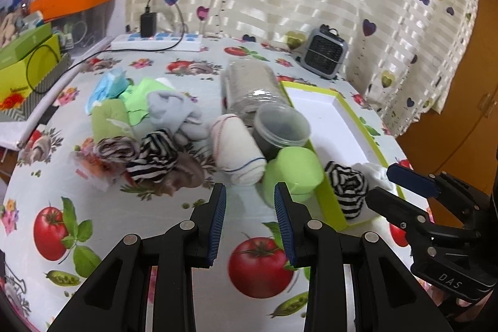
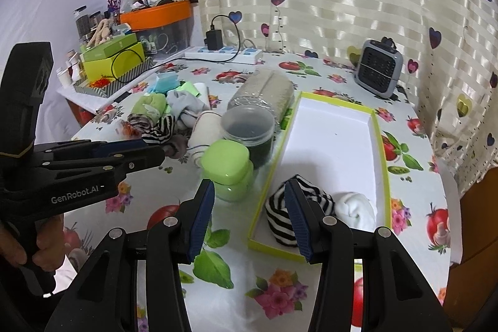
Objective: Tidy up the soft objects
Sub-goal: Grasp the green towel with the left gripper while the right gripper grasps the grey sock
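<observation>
A fruit-print cloth (image 1: pixel 130 226) covers the table. The tray (image 2: pixel 381 145) holds a striped roll (image 2: pixel 277 213) and a white roll (image 2: pixel 354 207); more socks (image 1: pixel 152 157) lie left of the tray. Both the left gripper (image 1: pixel 250 192) and the right gripper (image 2: pixel 250 187) are spread, empty. Next step, likely: fetch another sock from the pile.

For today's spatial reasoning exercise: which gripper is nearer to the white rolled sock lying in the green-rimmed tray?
Right. The right gripper hovers at the tray's near end, just short of the white rolled sock. The left gripper is further away, over the tablecloth beyond the green lidded jar.
</observation>
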`<state>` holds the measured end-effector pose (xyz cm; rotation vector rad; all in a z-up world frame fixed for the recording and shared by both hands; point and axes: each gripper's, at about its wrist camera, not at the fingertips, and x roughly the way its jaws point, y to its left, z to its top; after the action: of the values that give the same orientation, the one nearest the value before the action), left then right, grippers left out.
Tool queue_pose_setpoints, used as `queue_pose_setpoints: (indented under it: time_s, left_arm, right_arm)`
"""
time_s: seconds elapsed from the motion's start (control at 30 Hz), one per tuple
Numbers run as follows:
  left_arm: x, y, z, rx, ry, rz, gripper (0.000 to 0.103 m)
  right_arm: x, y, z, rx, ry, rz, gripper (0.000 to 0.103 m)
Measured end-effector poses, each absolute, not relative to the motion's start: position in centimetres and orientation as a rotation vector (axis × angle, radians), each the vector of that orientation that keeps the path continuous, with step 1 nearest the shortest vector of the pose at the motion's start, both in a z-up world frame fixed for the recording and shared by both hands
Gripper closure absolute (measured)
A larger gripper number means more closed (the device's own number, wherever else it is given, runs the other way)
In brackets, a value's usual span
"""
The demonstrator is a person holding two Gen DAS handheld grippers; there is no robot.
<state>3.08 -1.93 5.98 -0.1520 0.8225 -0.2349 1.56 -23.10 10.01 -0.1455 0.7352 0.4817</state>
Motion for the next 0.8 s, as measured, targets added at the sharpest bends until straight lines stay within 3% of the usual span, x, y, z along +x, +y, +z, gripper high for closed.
queue_pose_setpoints:
  time_s: [0.8]
  left_arm:
    - [4.6,7.2,4.1,-0.272,0.837,-0.035,0.072]
  right_arm:
    - [4.5,-16.0,9.8,-0.238,0.755,0.603,0.055]
